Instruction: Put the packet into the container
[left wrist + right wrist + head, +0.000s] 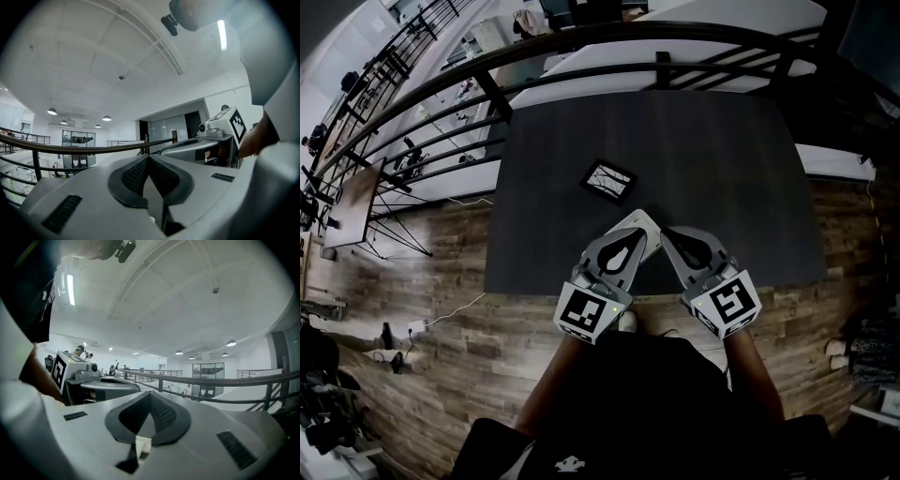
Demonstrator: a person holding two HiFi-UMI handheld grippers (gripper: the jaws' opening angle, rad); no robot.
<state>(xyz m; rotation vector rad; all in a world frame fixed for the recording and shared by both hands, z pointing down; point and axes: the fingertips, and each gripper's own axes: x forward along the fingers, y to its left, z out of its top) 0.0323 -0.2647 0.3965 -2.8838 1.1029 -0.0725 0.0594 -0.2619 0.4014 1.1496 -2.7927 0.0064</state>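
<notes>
A small, flat, black-rimmed container [607, 181] lies askew near the middle of the dark, matte table [722, 169]. Pale streaks show inside it, too small to tell whether they are the packet. The grey plastic left gripper [641, 223] and right gripper [668, 234] hang over the near edge, jaws together and empty.

A dark table [694, 159] carries 1 small black-rimmed container [598, 192] near its middle.

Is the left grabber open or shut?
Shut. The left gripper has its jaws pressed together in its own view, with nothing between them.
</notes>
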